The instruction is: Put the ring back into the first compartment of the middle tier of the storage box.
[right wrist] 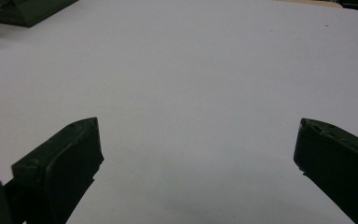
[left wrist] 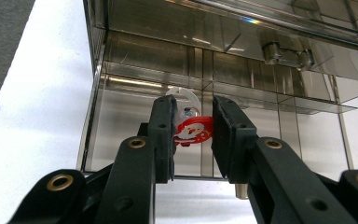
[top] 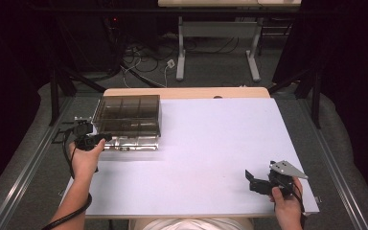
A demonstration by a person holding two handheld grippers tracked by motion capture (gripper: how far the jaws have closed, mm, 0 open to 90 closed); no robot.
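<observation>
Flanking held red charm (left wrist: 193, 130): organizer box (top: 129, 117).

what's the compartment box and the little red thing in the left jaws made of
Compartment box: looks like smoky, see-through hard plastic, glossy; dividers and light streaks show through its walls.
Red piece: probably moulded plastic, shiny, with white markings and a clear loop behind it; too small to be sure.
The left hand-held gripper is clamped on it.
</observation>
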